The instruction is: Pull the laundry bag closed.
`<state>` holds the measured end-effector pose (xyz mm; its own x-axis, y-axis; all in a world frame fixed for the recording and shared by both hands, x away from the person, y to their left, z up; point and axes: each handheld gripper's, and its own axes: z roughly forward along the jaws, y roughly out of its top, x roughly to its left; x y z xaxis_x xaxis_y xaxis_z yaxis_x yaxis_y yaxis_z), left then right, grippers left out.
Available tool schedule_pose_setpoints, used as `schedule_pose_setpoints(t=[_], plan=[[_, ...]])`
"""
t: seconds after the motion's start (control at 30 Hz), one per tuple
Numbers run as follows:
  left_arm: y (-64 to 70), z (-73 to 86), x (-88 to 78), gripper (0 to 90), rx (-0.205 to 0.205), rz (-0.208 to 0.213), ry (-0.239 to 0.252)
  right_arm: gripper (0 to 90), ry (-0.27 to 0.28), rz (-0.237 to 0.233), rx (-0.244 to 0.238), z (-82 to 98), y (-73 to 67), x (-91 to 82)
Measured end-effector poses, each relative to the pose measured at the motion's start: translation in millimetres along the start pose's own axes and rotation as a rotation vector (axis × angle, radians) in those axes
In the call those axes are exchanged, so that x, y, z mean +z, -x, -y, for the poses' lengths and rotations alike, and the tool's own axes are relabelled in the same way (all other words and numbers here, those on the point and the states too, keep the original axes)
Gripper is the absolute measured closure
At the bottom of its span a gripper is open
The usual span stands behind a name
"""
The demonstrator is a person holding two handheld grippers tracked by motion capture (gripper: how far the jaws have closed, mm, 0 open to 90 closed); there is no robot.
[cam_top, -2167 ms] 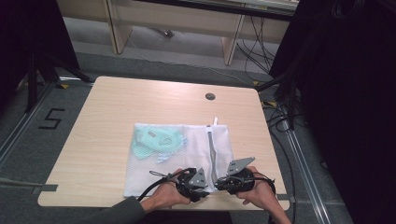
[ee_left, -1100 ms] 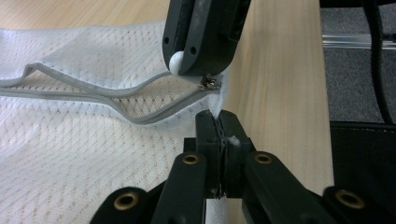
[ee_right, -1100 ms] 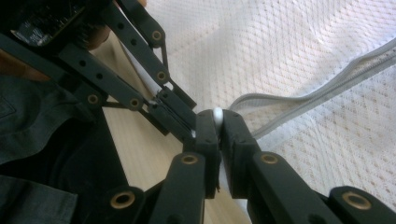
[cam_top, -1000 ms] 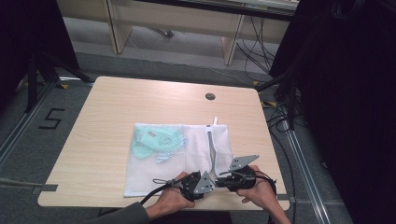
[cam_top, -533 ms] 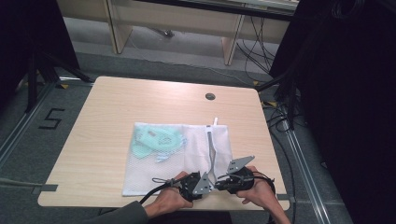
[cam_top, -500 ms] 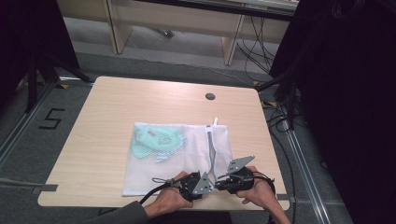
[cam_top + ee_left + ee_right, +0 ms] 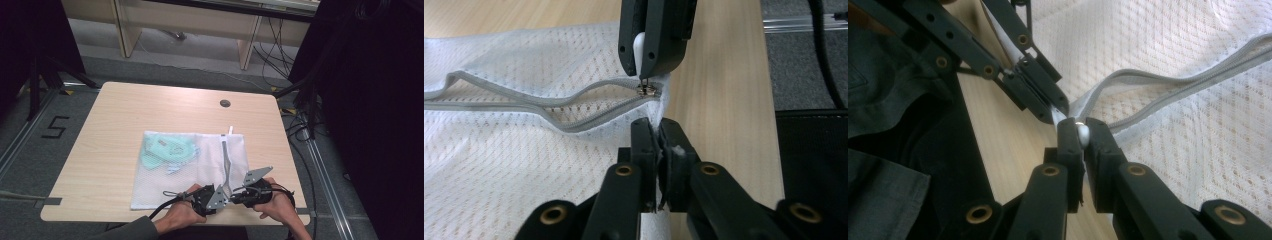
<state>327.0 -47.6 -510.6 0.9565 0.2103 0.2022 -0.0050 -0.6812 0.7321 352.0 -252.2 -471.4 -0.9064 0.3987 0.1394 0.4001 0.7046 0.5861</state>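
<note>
Pale wood table [image 7: 125, 125] carries your white mesh bag [image 7: 190, 170] near its front edge. Your left gripper [image 7: 655, 131], pinching the bag's corner beside the zipper [image 7: 574, 102], has just been easing slightly apart. Your right gripper [image 7: 1081, 131] is clamped on the white zipper pull [image 7: 1082, 133], so unzipping looks ready.

White mesh-cloth bag [image 7: 190, 165]; matt pale wood-grain table [image 7: 120, 120]; small metal zip slider [image 7: 646, 90].

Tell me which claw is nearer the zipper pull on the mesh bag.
Right. The right claw is shut on the zipper pull itself; the left claw pinches the mesh bag corner right beside it, its jaws just easing open.
</note>
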Motion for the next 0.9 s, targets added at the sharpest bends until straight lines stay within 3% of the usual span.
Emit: schedule_pose_setpoints(t=[0.1, 0.17, 0.27, 0.33, 0.4, 0.43, 0.7, 0.87, 0.9], plan=[[0.1, -1.3, 0.8, 81.2, -0.02, 0.009, 0.012, 86.3, -0.006, 0.001, 0.008, 0.3, -0.4, -1.2], [0.9, -0.3, 1.3, 83.5, 0.004, -0.003, 0.005, 86.3, -0.002, 0.005, 0.038, 0.1, -1.2, -2.1], [1.3, -0.9, 1.6, 85.2, -0.004, -0.005, 0.013, 86.3, -0.003, 0.009, 0.057, 0.2, -2.6, -0.9], [2.3, -0.5, 2.6, 85.6, -0.008, -0.012, 0.033, 86.3, -0.008, 0.012, 0.049, 0.0, -0.6, -3.0], [1.9, -0.6, 1.8, 84.9, 0.013, -0.012, 0.04, 86.3, 0.0, 0.007, 0.05, -0.1, -0.3, -1.7], [2.3, -0.5, 2.8, 83.9, -0.004, -0.009, 0.045, 86.3, -0.01, 0.007, 0.053, -0.4, -1.2, -0.9], [1.7, 0.6, 3.8, 80.6, 0.006, -0.007, 0.046, 86.3, -0.014, 0.01, 0.051, -0.3, -0.6, -1.0], [3.8, 0.2, 2.0, 87.5, 0.029, -0.018, 0.045, 86.3, -0.016, 0.009, 0.052, -0.8, -0.5, -1.5], [3.4, 0.0, 1.6, 87.8, 0.041, -0.004, 0.044, 86.3, -0.014, 0.008, 0.058, -0.7, -0.4, -1.5]])
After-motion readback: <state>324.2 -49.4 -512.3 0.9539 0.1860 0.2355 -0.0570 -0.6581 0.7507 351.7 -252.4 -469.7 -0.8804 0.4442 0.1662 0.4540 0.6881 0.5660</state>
